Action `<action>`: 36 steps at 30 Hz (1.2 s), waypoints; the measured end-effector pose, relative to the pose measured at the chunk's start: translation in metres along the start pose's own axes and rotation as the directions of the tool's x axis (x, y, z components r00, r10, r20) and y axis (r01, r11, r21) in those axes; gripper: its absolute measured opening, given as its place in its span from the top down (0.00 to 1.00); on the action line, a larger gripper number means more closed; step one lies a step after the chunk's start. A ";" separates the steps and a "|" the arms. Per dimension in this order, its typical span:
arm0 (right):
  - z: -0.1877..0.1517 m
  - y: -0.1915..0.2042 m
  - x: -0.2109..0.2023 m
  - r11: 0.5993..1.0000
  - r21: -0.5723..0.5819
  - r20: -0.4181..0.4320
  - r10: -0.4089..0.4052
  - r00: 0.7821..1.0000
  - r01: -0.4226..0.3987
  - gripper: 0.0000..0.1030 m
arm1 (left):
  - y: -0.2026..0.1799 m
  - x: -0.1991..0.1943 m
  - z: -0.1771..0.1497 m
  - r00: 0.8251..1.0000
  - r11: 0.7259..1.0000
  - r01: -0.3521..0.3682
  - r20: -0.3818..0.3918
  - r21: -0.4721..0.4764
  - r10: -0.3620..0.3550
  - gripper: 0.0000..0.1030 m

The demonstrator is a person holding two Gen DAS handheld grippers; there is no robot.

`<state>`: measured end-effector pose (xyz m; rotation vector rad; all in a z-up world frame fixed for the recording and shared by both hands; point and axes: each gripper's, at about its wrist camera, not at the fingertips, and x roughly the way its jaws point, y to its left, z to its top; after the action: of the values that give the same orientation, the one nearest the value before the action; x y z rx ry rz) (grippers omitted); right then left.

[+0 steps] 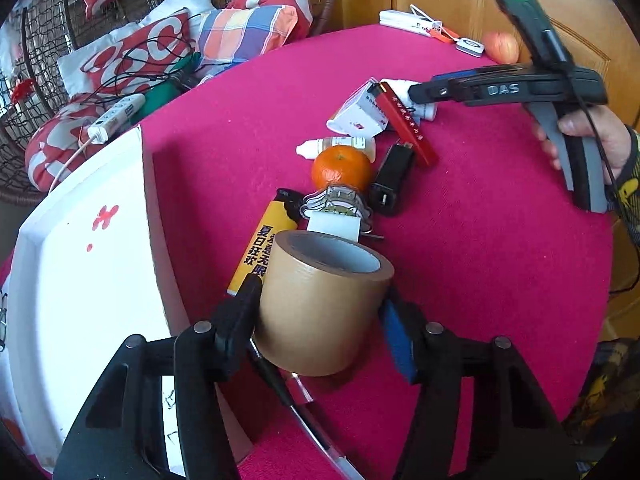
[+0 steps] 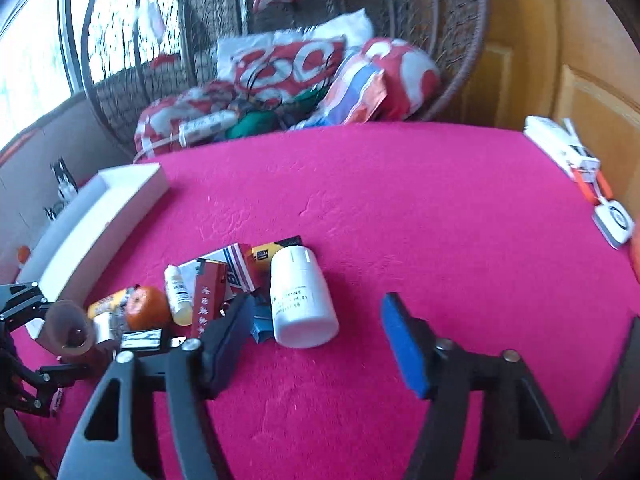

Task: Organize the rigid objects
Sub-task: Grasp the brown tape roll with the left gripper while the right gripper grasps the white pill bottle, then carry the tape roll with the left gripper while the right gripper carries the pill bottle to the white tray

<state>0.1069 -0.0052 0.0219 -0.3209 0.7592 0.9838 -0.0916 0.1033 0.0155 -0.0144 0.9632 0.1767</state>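
My left gripper is shut on a brown tape roll, held above the pink tablecloth; the roll also shows in the right wrist view. Beyond it lie a yellow lighter, an orange, a black charger, a dropper bottle, a red stick and a white box. My right gripper is open and empty, hovering above a white pill bottle in the pile. In the left wrist view the right gripper hangs above the pile.
A white tray sits at the table's left edge; it also shows in the right wrist view. An apple, a white device and a white box lie at the far right edge. Cushions fill a wicker chair behind.
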 end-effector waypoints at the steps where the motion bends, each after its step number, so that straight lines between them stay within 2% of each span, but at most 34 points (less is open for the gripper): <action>1: 0.001 0.002 0.007 1.000 -0.009 -0.016 0.003 1.000 -0.003 0.42 | 0.002 0.001 0.000 1.000 1.000 0.006 -0.001 -0.006 -0.006 0.45; 3: 0.003 0.003 0.017 1.000 -0.020 -0.046 0.000 0.999 -0.001 0.49 | 0.003 0.001 -0.001 1.000 1.000 0.005 -0.003 -0.012 -0.005 0.46; 5: 0.004 0.004 0.026 1.000 -0.031 -0.068 0.003 0.998 -0.005 0.63 | 0.003 0.002 -0.001 1.000 1.000 0.003 -0.002 -0.015 -0.003 0.47; 6: 0.005 0.005 0.027 0.999 -0.037 -0.071 -0.004 0.998 0.001 0.66 | 0.004 0.001 -0.002 1.000 1.000 0.000 0.001 -0.018 0.000 0.47; 10: 0.002 0.006 0.019 0.999 -0.038 -0.042 -0.015 0.999 0.014 0.66 | 0.006 -0.003 -0.004 1.000 0.998 0.004 0.028 -0.061 -0.002 0.47; 15: -0.007 0.005 -0.023 1.000 0.028 0.081 -0.001 0.997 -0.001 0.66 | 0.006 -0.017 -0.006 0.996 0.994 0.011 0.085 -0.107 -0.002 0.47; 21: -0.014 0.019 -0.079 0.997 0.067 0.242 0.027 0.970 -0.045 0.66 | 0.004 -0.052 0.000 0.981 0.989 0.011 0.192 -0.148 0.018 0.47; 25: -0.013 0.034 -0.113 0.996 0.058 0.341 0.040 0.939 -0.064 0.66 | 0.005 -0.086 0.003 0.957 0.982 0.000 0.286 -0.189 0.055 0.47; 29: -0.006 0.048 -0.146 0.998 0.027 0.437 0.047 0.898 -0.065 0.66 | 0.012 -0.124 0.002 0.918 0.970 -0.018 0.381 -0.243 0.113 0.47; 32: -0.005 0.053 -0.169 0.997 0.014 0.492 0.060 0.869 -0.076 0.66 | 0.022 -0.156 -0.003 0.879 0.956 -0.037 0.445 -0.292 0.170 0.47; 36: -0.003 0.058 -0.183 0.996 -0.001 0.531 0.076 0.844 -0.090 0.66 | 0.036 -0.185 -0.011 0.844 0.936 -0.054 0.485 -0.348 0.229 0.47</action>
<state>-0.0037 -0.0910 0.1535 0.0169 0.2758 1.0794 -0.2093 0.1113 0.1628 -0.1878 0.3797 0.4539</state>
